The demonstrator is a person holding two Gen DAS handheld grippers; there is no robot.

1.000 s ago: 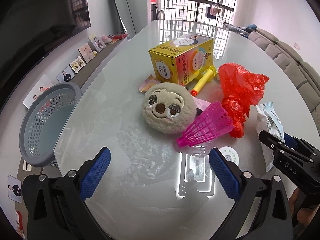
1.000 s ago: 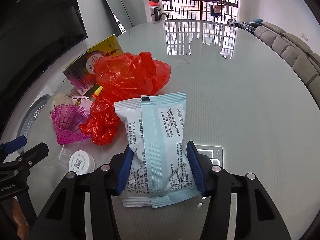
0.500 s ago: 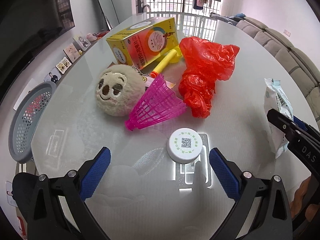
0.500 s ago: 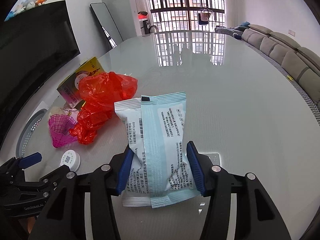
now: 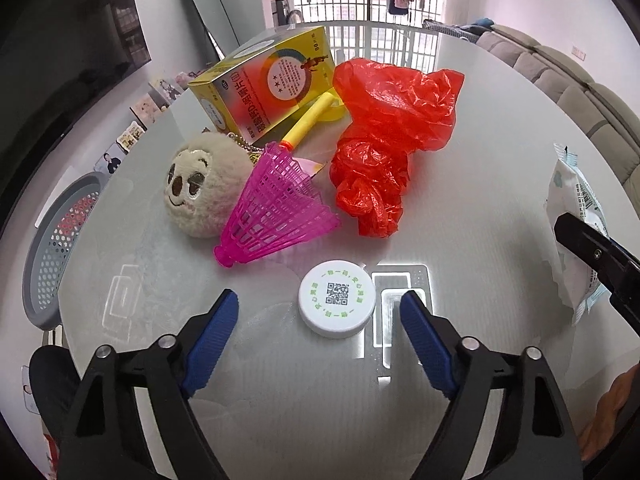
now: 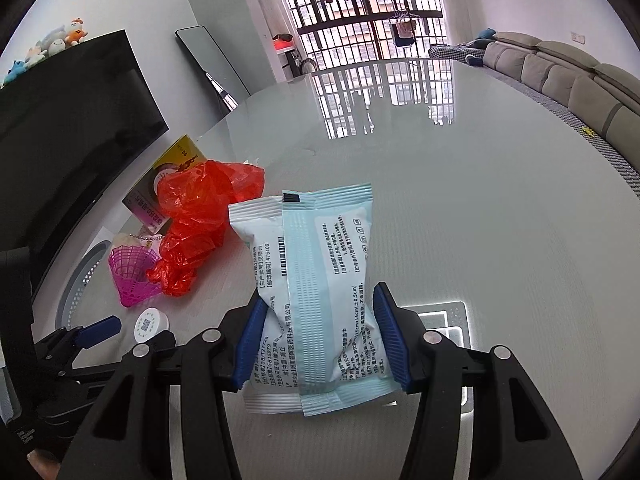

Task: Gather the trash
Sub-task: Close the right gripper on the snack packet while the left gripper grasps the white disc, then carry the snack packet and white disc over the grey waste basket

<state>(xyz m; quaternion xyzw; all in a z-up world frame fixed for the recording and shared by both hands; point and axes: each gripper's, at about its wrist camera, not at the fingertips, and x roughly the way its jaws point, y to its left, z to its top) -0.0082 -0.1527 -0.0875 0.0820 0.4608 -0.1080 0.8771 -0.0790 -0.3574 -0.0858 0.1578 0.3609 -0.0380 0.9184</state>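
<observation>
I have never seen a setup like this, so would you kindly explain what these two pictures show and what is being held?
A person holds two hand-held grippers, each with a fisheye camera looking along its blue-padded jaws. One picture is the left gripper's view, jaws open near a white cap on the glass table. Beyond lie a pink shuttlecock, plush toy, red plastic bag, yellow box and yellow tube; a grey basket sits beside the table. The other picture is the right gripper's view, jaws shut on a pale blue packet.

Barred window (image 6: 372, 24) (daylit), grey sofa (image 6: 560, 68)
</observation>
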